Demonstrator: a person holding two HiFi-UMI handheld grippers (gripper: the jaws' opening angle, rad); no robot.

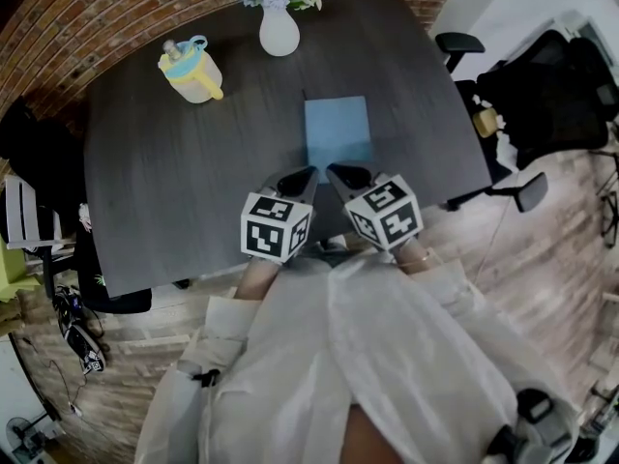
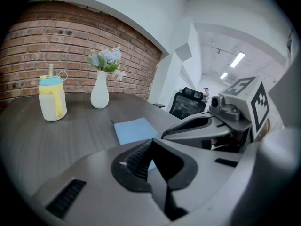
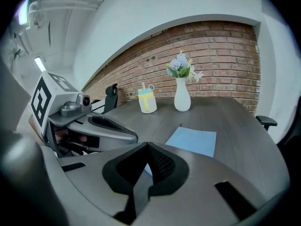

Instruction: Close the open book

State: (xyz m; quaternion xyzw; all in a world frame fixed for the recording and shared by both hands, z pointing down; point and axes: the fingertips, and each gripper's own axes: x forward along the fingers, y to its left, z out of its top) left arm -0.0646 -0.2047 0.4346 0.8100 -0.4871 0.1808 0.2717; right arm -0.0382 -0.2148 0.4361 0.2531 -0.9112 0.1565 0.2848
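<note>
A light blue book (image 1: pixel 337 129) lies flat and closed on the dark table (image 1: pixel 193 182), cover up, slightly right of centre. My left gripper (image 1: pixel 308 174) and right gripper (image 1: pixel 334 172) hover side by side at the book's near edge, tips angled toward each other. Both are shut with nothing between their jaws. The left gripper view has its own shut jaws (image 2: pixel 150 142) in front of the book (image 2: pixel 134 130). In the right gripper view the shut jaws (image 3: pixel 146 146) hide the near corner of the book (image 3: pixel 193 140).
A white vase of flowers (image 1: pixel 279 27) stands at the table's far edge, and a yellow cup with a blue lid (image 1: pixel 191 69) stands to its left. Black office chairs (image 1: pixel 542 95) sit off the table's right side. A brick wall runs behind.
</note>
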